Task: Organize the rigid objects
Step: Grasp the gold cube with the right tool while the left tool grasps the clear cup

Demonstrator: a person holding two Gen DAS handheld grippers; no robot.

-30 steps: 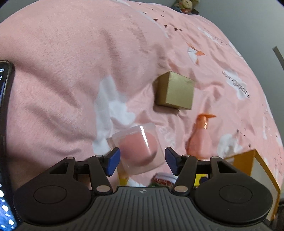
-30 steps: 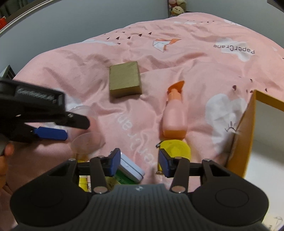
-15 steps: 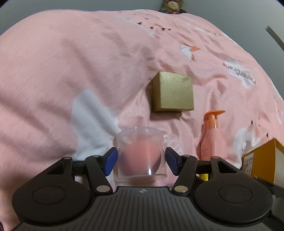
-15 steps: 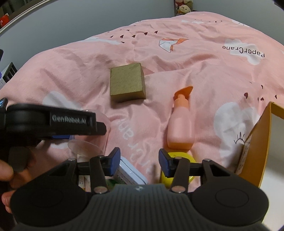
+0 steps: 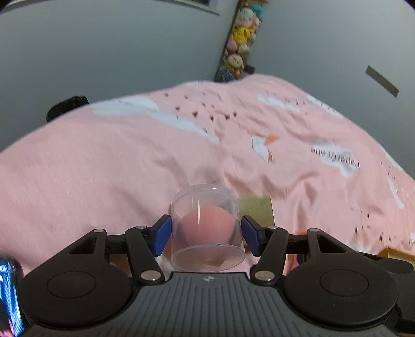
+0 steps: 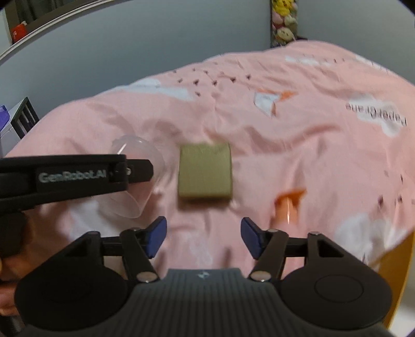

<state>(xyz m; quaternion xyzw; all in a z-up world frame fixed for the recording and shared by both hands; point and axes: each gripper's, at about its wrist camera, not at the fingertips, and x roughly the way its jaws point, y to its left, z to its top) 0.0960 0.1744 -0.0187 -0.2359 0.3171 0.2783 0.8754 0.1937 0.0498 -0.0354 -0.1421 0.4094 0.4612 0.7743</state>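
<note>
My left gripper (image 5: 206,233) is shut on a clear plastic case (image 5: 206,225) with a pink sponge inside, held up above the pink bedspread (image 5: 103,168). The case also shows in the right wrist view (image 6: 135,181), at the left, behind the left gripper's black finger. My right gripper (image 6: 203,237) is open and empty, above the bedspread. A gold box (image 6: 205,172) lies ahead of it; its edge shows in the left wrist view (image 5: 256,208) behind the case. A pink pump bottle (image 6: 285,207) lies to the right, blurred.
An orange box edge (image 6: 396,261) stands at the right, and also shows in the left wrist view (image 5: 396,252). Plush toys (image 6: 284,23) hang in the wall corner behind the bed. A phone screen (image 5: 9,298) sits at the far left.
My left gripper has lifted the clear case off the bed and tilted upward. My right gripper has also risen and tilted up; the small items under it have left view.
</note>
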